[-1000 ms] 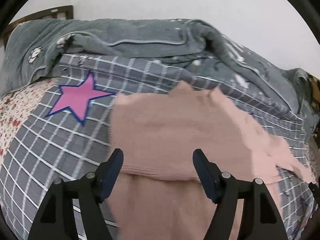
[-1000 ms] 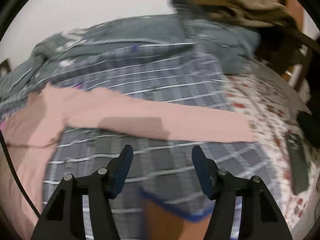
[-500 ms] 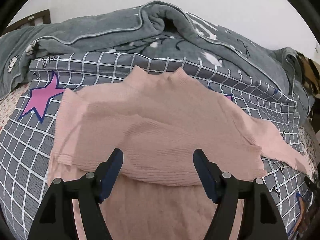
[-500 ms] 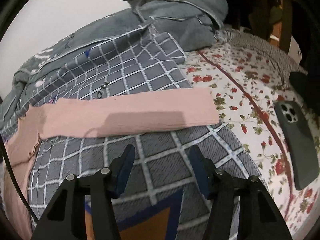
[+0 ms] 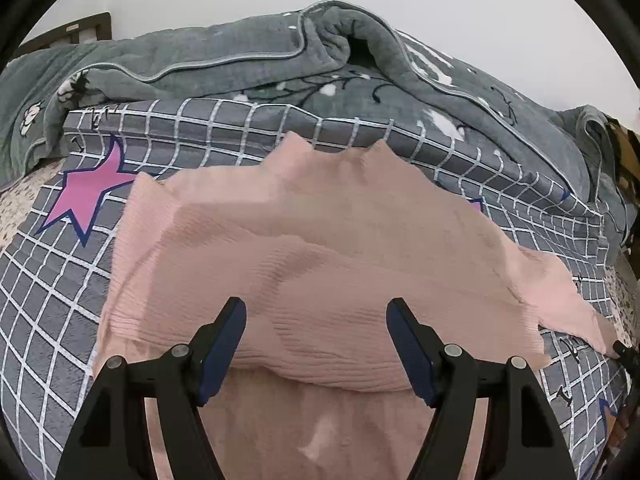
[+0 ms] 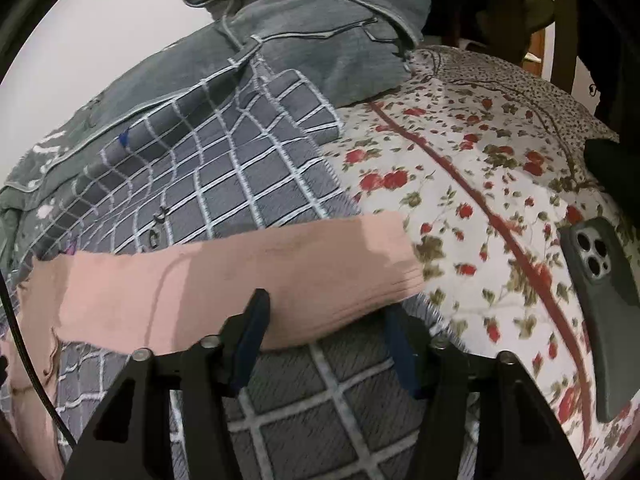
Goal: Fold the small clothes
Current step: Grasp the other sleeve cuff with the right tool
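Pink sweater on the bed, its sleeve about to be pinched

The left gripper [image 5: 316, 340] hovers with fingers spread and empty over the pink sweater [image 5: 320, 248], which lies on the checked blanket [image 5: 60, 300]. The right gripper [image 6: 326, 334] has just been closing around the sleeve [image 6: 248, 276] near its cuff, not yet pinching. Risk: it bites the blanket too, or drags the sleeve toward the phone [image 6: 600, 276] near the bed's right edge.

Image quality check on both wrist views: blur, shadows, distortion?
Left wrist: sharp, with blocky smearing on the pink sweater; soft gripper shadow over its left half; fisheye bows the grid blanket lines; black vignette corners. Right wrist: slight softness on the sweater sleeve, a shadow across it; floral sheet and phone crisp; strong barrel distortion.
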The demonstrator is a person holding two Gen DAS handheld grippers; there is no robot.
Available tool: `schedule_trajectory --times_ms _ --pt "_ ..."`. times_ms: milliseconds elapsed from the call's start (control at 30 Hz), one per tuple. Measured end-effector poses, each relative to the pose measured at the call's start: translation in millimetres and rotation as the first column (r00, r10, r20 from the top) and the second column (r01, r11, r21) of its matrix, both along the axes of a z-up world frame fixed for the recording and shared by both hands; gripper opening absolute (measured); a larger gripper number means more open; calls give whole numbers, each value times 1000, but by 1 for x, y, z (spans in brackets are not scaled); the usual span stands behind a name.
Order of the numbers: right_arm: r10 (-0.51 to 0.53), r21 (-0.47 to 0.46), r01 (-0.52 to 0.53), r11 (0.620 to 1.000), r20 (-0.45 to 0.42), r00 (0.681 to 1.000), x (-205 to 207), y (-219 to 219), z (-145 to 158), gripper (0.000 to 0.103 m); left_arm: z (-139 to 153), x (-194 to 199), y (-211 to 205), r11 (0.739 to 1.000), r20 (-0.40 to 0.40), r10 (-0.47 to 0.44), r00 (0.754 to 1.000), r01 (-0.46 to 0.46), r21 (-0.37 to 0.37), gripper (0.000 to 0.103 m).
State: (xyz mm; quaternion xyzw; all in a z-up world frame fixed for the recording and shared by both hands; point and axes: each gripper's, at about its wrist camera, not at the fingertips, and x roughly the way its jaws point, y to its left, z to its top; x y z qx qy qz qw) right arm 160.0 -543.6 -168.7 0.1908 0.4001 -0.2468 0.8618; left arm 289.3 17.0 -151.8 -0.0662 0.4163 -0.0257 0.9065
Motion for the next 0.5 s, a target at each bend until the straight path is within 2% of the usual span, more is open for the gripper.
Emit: schedule_trajectory --times_ms 33,100,167,267,367,500 --pt "-9 -33 8 999 -13 1000 2 0 1 7 0 0 3 1000 2 2 1000 -2 1 71" --pt "11 -87 -12 996 -16 1000 6 5 5 6 0 -2 10 1000 4 12 1000 -12 7 71" --pt "23 -158 -17 987 37 999 2 14 16 6 2 -5 19 1000 8 19 1000 -19 11 71" --pt "55 -266 -36 963 64 996 5 35 38 5 10 -14 38 999 30 42 999 -42 -1 71" --pt "101 -320 -61 945 110 989 12 60 64 5 17 -23 61 999 37 54 998 -53 -11 71" --pt "164 -363 -103 926 142 976 29 99 94 5 23 -35 92 997 53 79 995 -80 13 71"
